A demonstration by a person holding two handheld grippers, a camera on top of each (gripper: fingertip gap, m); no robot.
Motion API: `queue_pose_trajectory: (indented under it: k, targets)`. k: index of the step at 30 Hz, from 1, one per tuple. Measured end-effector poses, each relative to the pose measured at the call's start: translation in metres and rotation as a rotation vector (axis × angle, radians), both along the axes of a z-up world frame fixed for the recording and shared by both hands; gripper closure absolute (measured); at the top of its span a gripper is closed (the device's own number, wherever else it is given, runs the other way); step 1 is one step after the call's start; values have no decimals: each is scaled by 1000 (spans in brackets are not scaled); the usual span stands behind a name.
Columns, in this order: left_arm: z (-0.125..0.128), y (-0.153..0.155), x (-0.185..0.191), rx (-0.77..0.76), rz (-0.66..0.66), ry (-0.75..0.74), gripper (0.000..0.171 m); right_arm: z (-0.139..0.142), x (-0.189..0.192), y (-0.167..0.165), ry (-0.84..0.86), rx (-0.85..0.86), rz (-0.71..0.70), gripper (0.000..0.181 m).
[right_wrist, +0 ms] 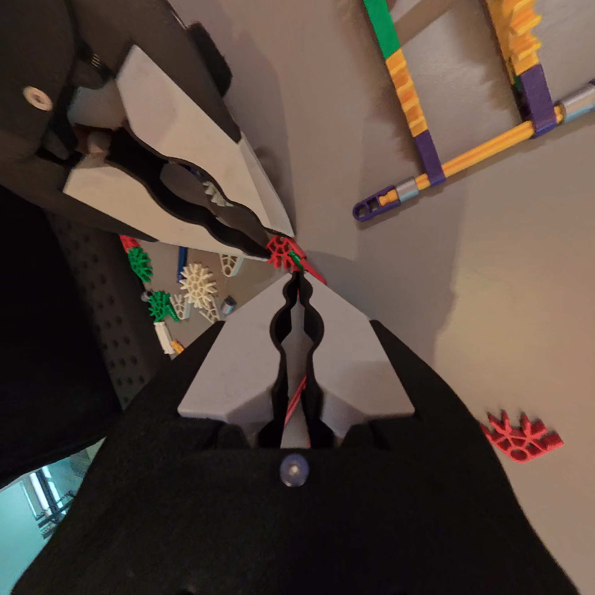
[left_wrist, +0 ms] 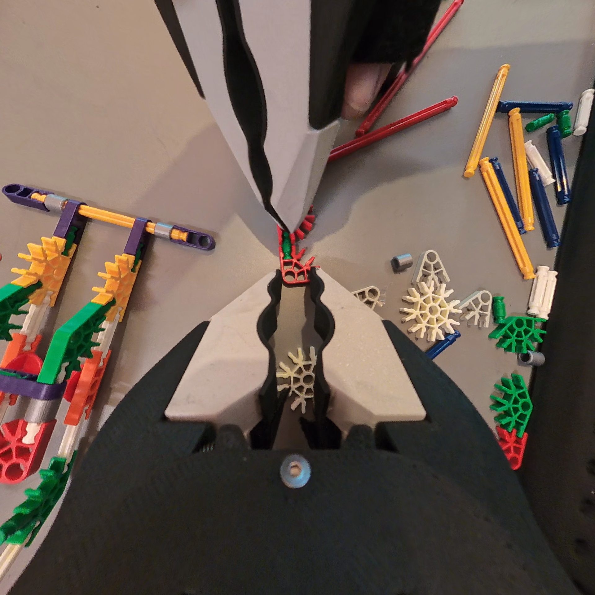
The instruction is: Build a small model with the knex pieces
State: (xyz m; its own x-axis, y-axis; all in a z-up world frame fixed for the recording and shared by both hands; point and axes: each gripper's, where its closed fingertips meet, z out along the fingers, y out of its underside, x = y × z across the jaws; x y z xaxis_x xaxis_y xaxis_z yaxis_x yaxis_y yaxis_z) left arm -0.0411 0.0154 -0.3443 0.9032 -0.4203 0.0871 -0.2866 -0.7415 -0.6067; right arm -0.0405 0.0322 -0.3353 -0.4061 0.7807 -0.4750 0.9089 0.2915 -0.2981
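My left claw [left_wrist: 295,273] pinches a red connector [left_wrist: 294,269] w/ short green rod [left_wrist: 286,245] plugged in; right claw [right_wrist: 297,273] nearly closed on another red connector [right_wrist: 310,269], meeting mid-counter [left_wrist: 112,112]. Built frame [left_wrist: 64,289] lies left.

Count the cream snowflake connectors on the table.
2. One snowflake connector lies among loose parts at right; the other lies under the left gripper, seen through its gap. More may be hidden.
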Motion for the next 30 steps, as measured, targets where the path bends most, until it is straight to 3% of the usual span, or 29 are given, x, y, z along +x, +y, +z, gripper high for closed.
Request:
queue_pose_trajectory:
  k: [22, 27, 30]
  targets:
    - [-1, -1, 7, 37, -26, -12, 158, -8, -1, 0, -10, 229, 2, 181]
    - [2, -1, 4, 86, -7, 2, 161, 1, -2, 0, 22, 168, -76, 181]
    - [3, -6, 4, 112, -19, 41, 161, 16, -5, 2, 119, 121, -122, 167]
